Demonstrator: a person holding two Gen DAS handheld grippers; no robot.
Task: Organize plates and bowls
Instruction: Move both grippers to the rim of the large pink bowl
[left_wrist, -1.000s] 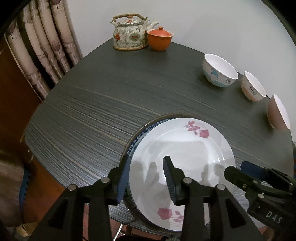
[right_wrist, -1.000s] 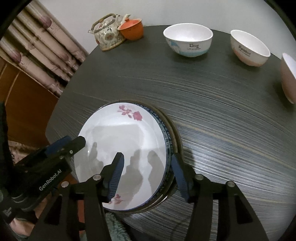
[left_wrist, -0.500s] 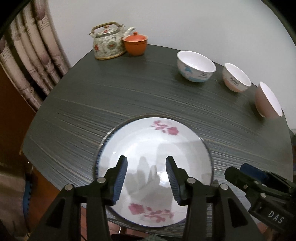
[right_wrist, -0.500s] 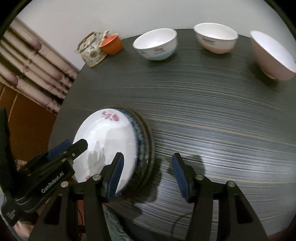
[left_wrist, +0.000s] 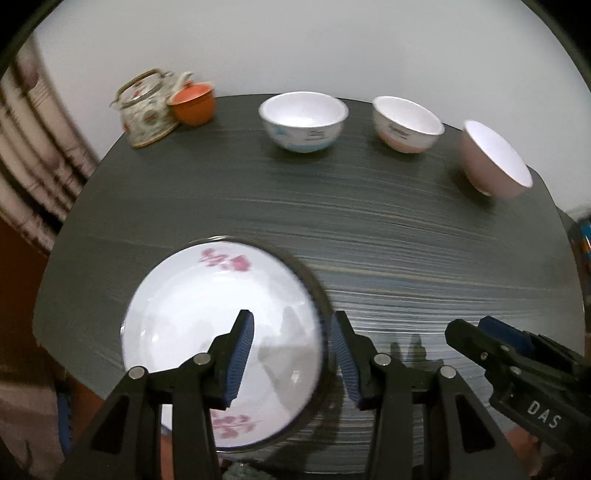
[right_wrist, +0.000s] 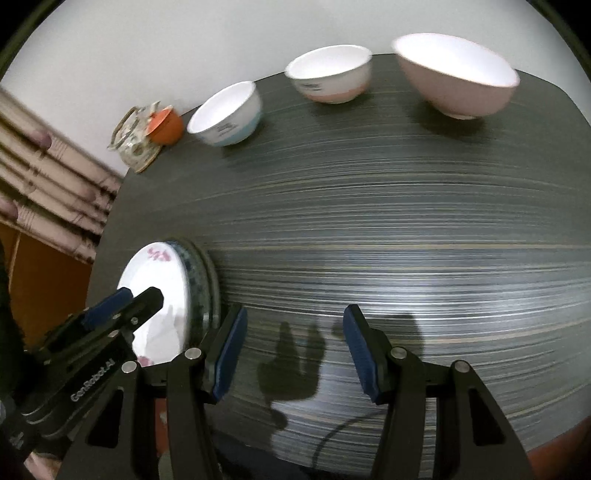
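Note:
A stack of plates (left_wrist: 207, 314) (right_wrist: 162, 284), topped by a white plate with pink flowers, lies at the near left of the dark table (left_wrist: 388, 236). Three bowls stand along the far edge: a white and blue bowl (left_wrist: 303, 121) (right_wrist: 226, 115), a white and pink bowl (left_wrist: 406, 123) (right_wrist: 328, 79) and a larger pink bowl (left_wrist: 493, 162) (right_wrist: 456, 75). My left gripper (left_wrist: 291, 354) hovers open over the stack's right rim, holding nothing. My right gripper (right_wrist: 293, 350) is open and empty over bare table, to the right of the stack.
A floral teapot (left_wrist: 147, 109) (right_wrist: 135, 142) and an orange lidded cup (left_wrist: 194, 103) (right_wrist: 166, 125) sit at the far left corner. Curtains (left_wrist: 40, 166) hang left of the table. The right gripper's body (left_wrist: 524, 373) shows in the left wrist view.
Both grippers have swung to the right, away from the plate stack. The bowls now sit nearer the middle of both views. Both grippers stay open and empty.

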